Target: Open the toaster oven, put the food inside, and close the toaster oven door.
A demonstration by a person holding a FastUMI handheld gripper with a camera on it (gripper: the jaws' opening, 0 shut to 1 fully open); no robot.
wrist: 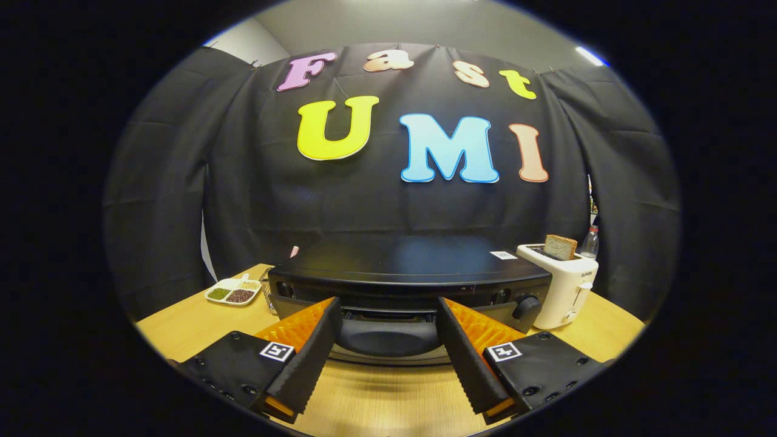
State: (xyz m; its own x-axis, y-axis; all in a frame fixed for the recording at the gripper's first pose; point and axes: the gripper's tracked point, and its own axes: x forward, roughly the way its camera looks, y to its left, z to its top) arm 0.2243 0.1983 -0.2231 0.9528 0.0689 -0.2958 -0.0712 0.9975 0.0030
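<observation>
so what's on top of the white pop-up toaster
A brown slice of bread stands upright in a slot of the white pop-up toaster; its lower part is hidden inside. The gripper fingers are open toward the black toaster oven, holding nothing.

Gripper spread wide, holding nothing

The gripper (388, 340) points level and straight ahead, its two fingers (309, 358) set well apart (nothing is pressed between them).
</observation>
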